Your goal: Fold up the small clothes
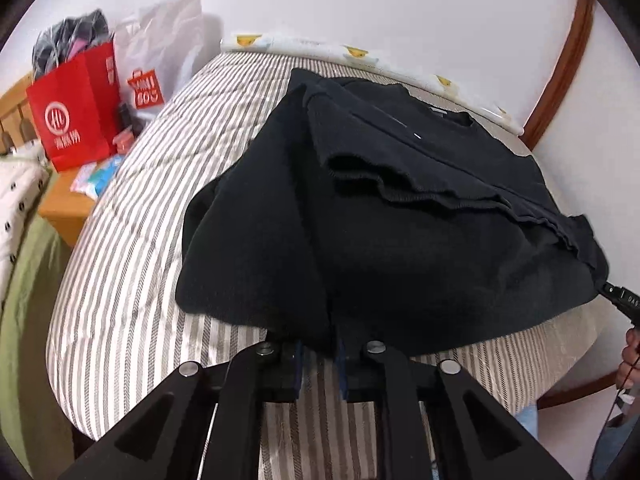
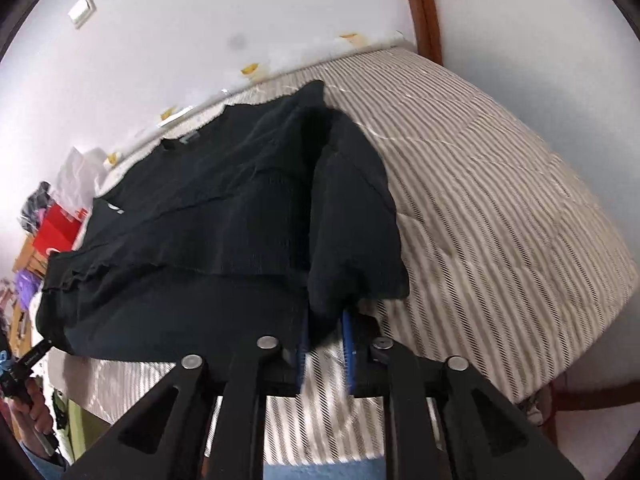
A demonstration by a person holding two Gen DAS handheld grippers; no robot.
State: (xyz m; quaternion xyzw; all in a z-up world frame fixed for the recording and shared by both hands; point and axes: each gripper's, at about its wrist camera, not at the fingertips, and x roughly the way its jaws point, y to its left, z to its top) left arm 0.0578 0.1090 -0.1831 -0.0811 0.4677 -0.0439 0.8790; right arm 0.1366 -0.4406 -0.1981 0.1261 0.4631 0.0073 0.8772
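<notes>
One black sweater (image 1: pixel 400 208) lay partly folded on the striped quilt (image 1: pixel 132 248), soft knit with ribbed, wavy hems layered across its middle. Two grippers worked its near edge. The left gripper (image 1: pixel 319 354) stood narrow, fabric drooping between blue-edged pads; the right gripper (image 2: pixel 326 338) likewise had a bunched corner hanging between its pads, though whether either truly pinched, I couldn't tell. Two paper bags stood beyond: one red bag (image 1: pixel 76 120), one white bag (image 1: pixel 160 52).
</notes>
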